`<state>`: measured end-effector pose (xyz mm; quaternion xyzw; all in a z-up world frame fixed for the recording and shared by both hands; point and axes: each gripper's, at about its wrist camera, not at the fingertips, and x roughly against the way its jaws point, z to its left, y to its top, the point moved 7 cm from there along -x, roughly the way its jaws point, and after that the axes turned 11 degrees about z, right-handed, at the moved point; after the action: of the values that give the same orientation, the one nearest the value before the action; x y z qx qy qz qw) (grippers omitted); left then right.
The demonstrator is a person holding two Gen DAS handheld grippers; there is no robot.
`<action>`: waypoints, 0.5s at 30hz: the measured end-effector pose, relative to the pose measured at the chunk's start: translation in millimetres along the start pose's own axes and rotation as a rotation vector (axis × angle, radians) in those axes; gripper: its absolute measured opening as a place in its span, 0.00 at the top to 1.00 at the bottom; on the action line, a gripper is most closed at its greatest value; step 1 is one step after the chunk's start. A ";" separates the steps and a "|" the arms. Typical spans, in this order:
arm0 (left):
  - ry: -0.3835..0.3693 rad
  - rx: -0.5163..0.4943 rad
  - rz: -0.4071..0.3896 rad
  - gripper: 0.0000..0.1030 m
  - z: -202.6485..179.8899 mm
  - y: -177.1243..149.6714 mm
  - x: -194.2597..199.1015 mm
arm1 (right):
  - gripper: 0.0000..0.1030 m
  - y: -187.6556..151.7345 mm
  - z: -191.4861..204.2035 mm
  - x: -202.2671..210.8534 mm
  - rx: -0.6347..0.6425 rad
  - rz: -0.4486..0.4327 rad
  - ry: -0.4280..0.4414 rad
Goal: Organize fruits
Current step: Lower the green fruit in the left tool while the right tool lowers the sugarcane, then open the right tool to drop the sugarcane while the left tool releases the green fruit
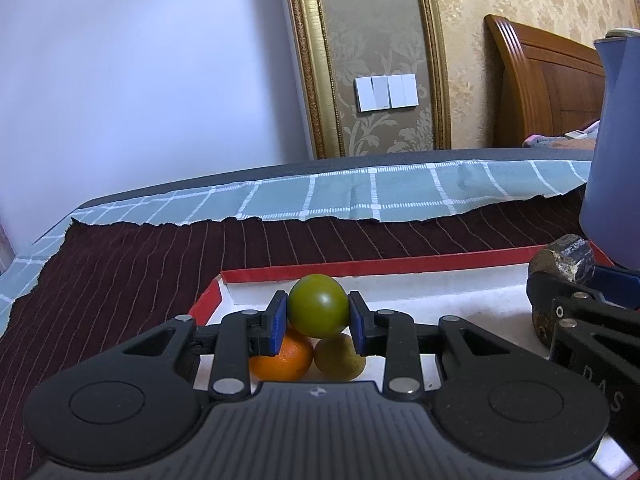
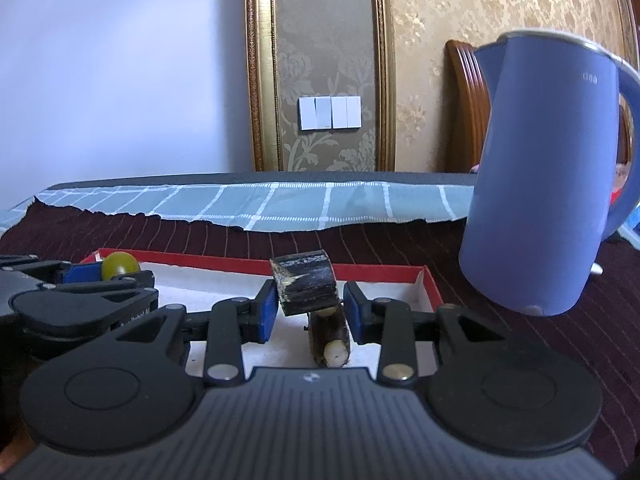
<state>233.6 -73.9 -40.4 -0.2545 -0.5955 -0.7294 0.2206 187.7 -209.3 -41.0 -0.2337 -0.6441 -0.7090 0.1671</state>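
Observation:
My left gripper (image 1: 319, 305) is shut on a round green fruit (image 1: 318, 300), held just above a white tray with a red rim (image 1: 360, 268). Under it in the tray lie an orange (image 1: 280, 358) and a yellow-green fruit (image 1: 340, 358), side by side. My right gripper (image 2: 310, 296) is shut on a short dark piece of sugarcane (image 2: 304, 286), tilted and lifted over the tray rim (image 2: 380, 270). A second cane piece (image 2: 330, 340) lies in the tray beneath it. The left gripper (image 2: 110, 272) with its green fruit (image 2: 120, 265) shows at the left of the right wrist view.
A tall blue kettle (image 2: 548, 184) stands on the dark striped cloth (image 1: 140, 260) just right of the tray. A teal checked cloth (image 1: 360, 196) covers the table's far edge. Behind are a wall with light switches (image 1: 386, 92) and a wooden headboard (image 1: 548, 84).

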 end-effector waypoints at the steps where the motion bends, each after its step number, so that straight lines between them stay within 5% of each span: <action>1: 0.001 0.000 -0.001 0.70 0.0 0.0 0.4 | 0.68 0.0 0.0 -0.4 -0.002 0.001 0.002; 15: 0.006 0.011 0.000 0.70 1.1 2.2 0.6 | 0.67 -1.2 0.7 -3.9 0.008 -0.002 -0.053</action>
<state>234.6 -73.3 -38.1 -0.2512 -0.5989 -0.7267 0.2238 190.4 -208.7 -44.1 -0.2509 -0.6515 -0.7000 0.1502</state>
